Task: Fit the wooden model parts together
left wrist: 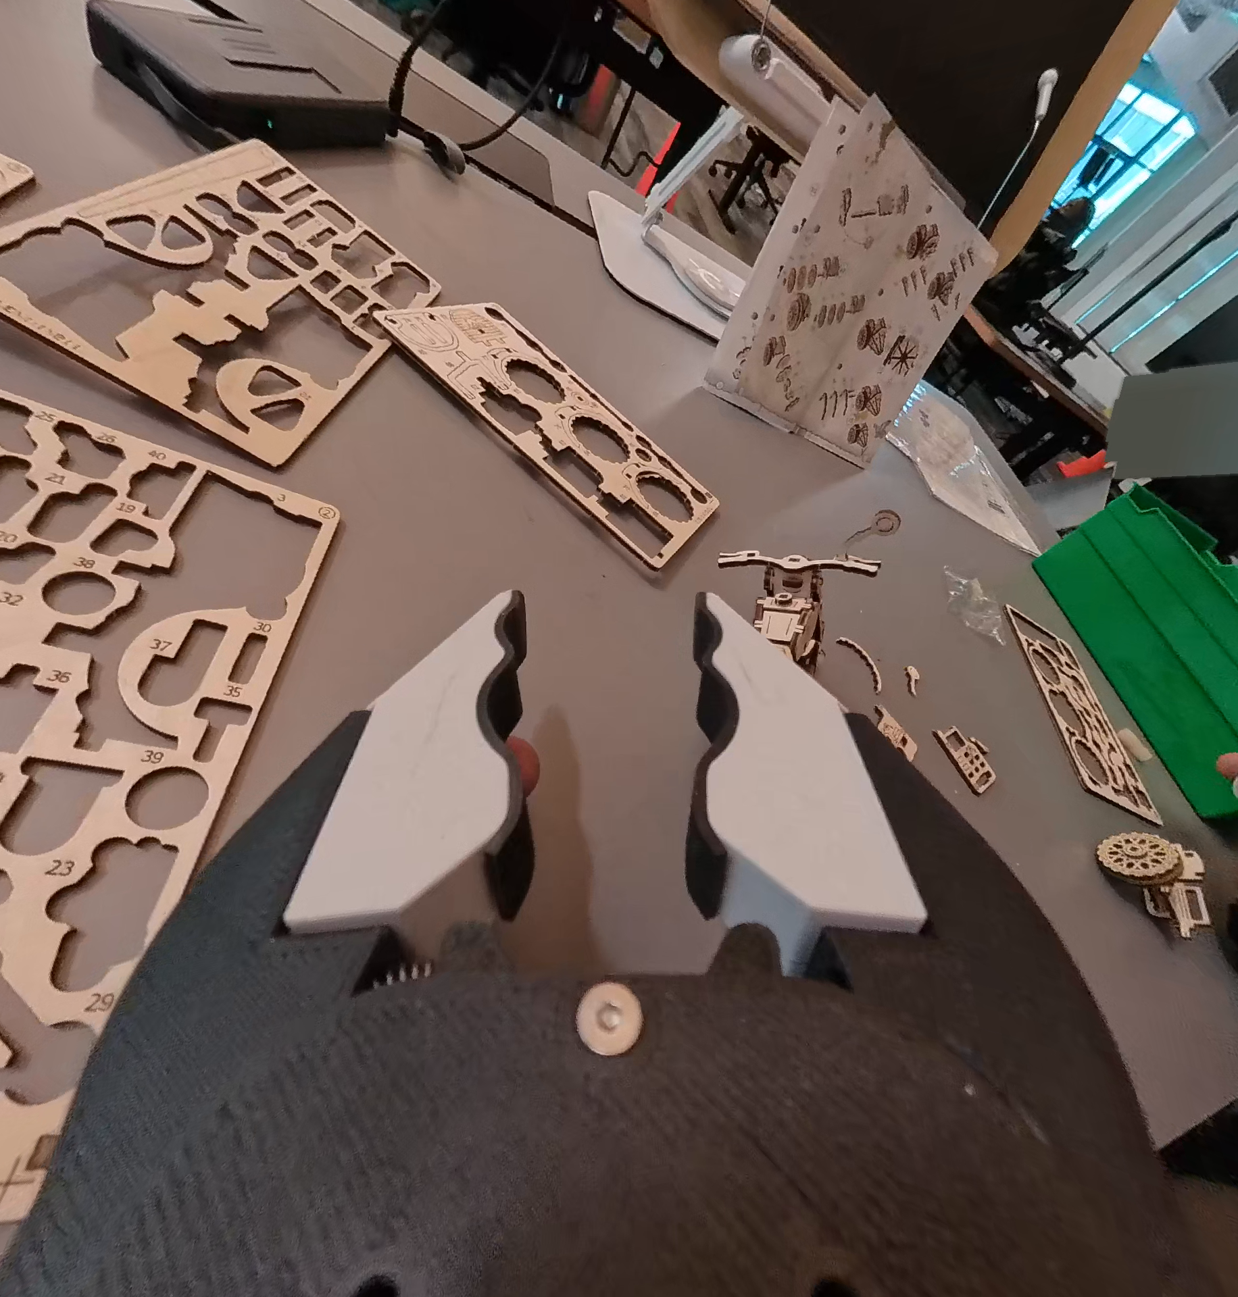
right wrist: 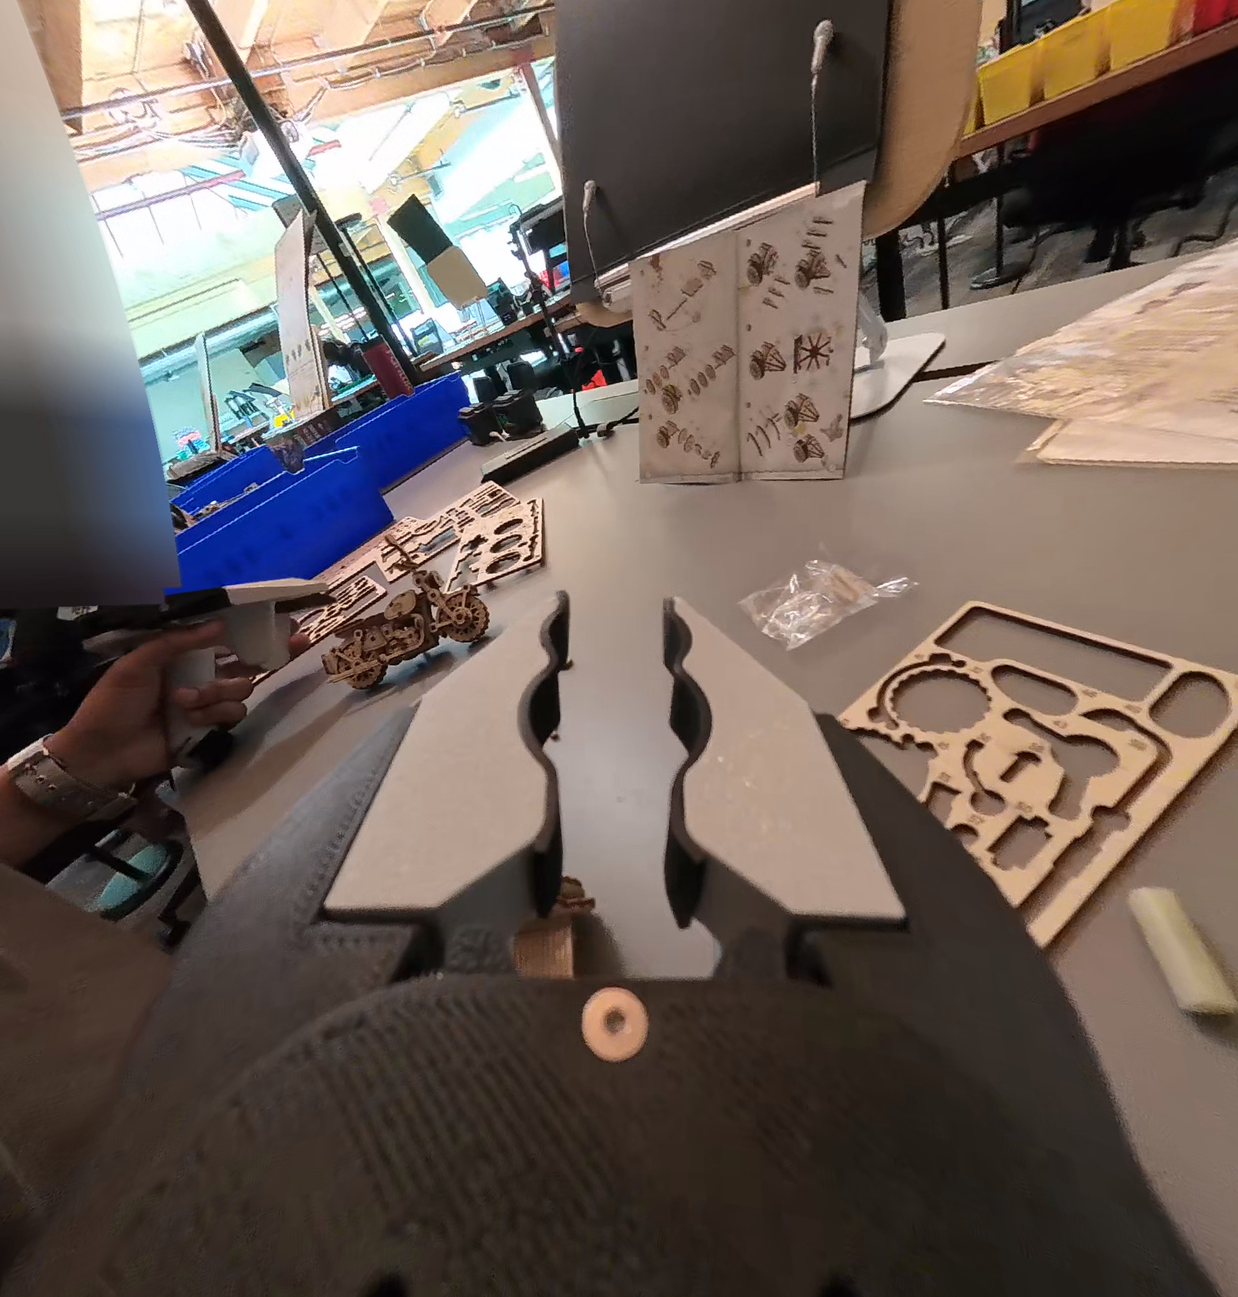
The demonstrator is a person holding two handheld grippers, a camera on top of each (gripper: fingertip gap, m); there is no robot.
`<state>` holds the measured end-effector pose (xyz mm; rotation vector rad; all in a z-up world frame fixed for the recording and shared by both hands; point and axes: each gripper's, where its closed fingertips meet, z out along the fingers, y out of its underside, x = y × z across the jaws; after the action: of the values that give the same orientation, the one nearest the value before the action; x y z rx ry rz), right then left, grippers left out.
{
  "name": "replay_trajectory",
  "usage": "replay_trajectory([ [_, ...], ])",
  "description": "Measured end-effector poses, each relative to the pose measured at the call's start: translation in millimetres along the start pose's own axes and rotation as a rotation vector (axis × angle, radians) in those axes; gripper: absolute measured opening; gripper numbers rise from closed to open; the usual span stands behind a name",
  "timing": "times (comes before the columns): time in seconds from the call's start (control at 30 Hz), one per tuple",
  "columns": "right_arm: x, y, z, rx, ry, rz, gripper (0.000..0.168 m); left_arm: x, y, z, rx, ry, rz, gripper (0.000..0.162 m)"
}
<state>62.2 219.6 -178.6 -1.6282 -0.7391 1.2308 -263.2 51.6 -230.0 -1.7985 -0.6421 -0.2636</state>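
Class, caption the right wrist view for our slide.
Open right tool faces a wooden motorcycle model beside punched-out part sheets.

I'm seeing pale tan wooden sheets (left wrist: 181, 295) on a grey table (left wrist: 462, 491), a green bin (left wrist: 1164, 674), blue bins (right wrist: 307, 505).

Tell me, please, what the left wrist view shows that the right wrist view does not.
Only the left wrist view shows the green bin, the gear-and-frame subassembly and the big numbered offcut sheet. Only the right wrist view shows the blue bins and the pale stick. Both show the wooden motorcycle model, the propped instruction booklet and the plastic bag.
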Motion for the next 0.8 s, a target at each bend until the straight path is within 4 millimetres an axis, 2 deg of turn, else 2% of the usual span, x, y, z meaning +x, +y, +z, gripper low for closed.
replay_trajectory([
  [0.13, 5, 1, 2, -0.007, 0.004, 0.025, 0.027, -2, 2, 4, -0.017, -0.011, -0.016, 0.041],
  [0.27, 2, 10, 8, -0.058, -0.040, 0.078, 0.038, -5, -2, 7, 0.008, -0.017, -0.075, 0.038],
  [0.43, 0, 8, 13, -0.058, -0.059, 0.051, 0.038, -12, -6, 9, 0.033, -0.079, -0.060, 0.039],
  [0.5, -1, 9, 15, -0.065, -0.064, 0.039, 0.039, -21, -16, 6, 0.072, -0.158, -0.042, 0.039],
  [0.63, 0, 16, 18, -0.102, -0.039, -0.023, 0.041, -33, -54, 0, 0.182, -0.278, -0.013, 0.038],
  [0.7, -2, 18, 20, -0.113, -0.022, -0.095, 0.041, -33, -67, 3, 0.202, -0.290, -0.002, 0.039],
  [0.8, -10, 24, 27, -0.139, -0.022, -0.208, 0.041, -35, -77, 16, 0.196, -0.284, 0.002, 0.040],
])
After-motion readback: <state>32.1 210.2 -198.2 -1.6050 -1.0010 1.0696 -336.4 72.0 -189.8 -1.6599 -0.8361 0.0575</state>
